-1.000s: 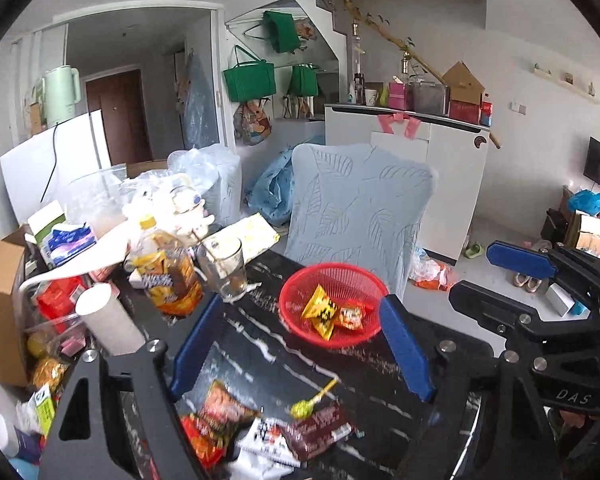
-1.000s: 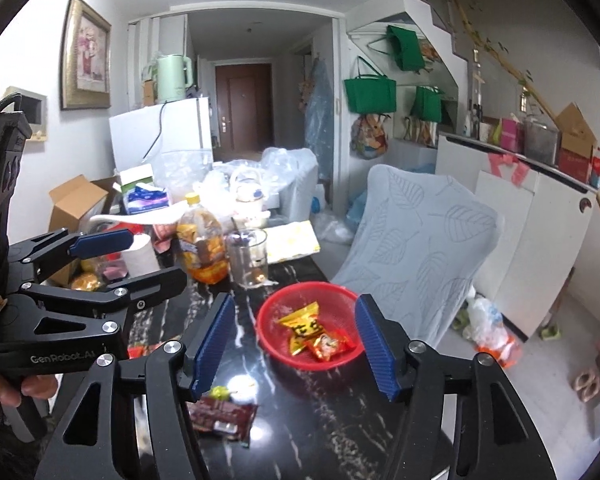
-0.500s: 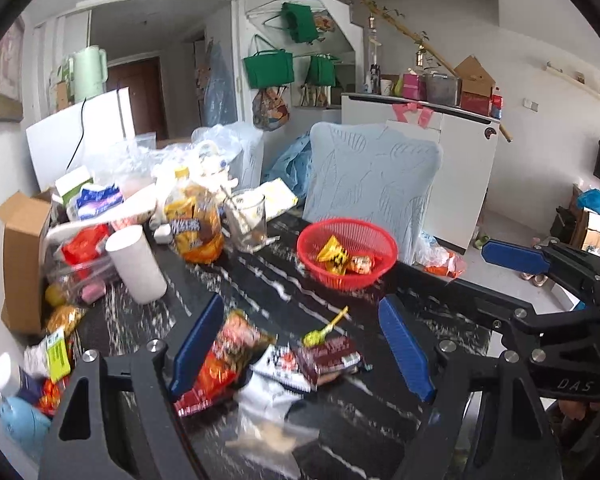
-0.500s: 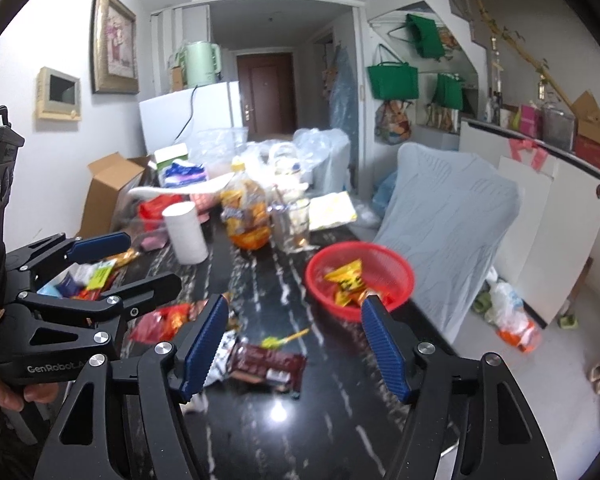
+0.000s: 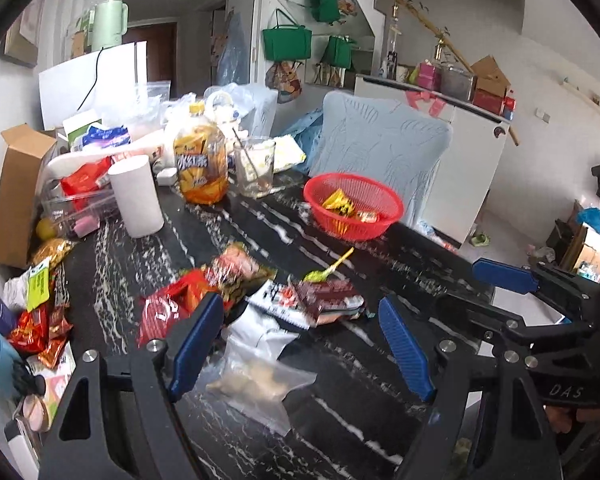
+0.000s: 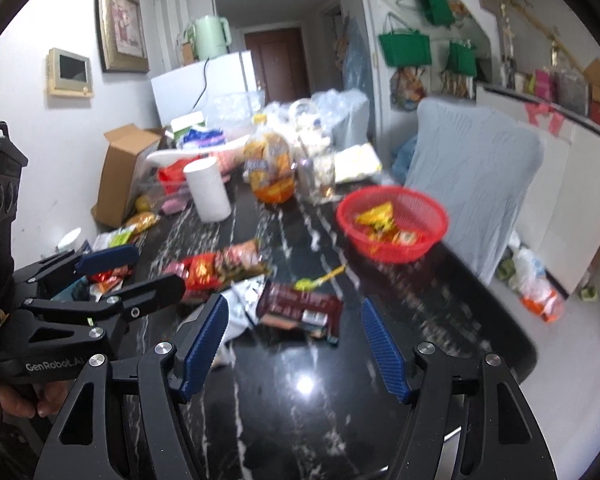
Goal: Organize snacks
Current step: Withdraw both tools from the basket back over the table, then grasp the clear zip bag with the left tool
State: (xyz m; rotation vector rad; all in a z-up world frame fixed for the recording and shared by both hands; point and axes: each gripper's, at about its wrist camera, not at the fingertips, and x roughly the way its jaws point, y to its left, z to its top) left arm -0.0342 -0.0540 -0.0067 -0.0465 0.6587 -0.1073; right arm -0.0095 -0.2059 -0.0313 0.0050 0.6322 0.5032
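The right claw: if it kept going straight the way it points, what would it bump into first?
Probably the dark brown snack pack, which lies on the black table between the open right claw fingers' line. Depth is hard to judge; the claw sits above the table.

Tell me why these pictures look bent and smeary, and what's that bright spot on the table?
Both views are fisheye, so walls curve and corners go black. The right wrist view is motion-blurred, smearing the red basket. The left wrist view is sharper, though the snack packets blur. The spot is glare on the glossy black table.

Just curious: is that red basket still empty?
No, the red basket already holds a few snack packets, yellow and orange ones.
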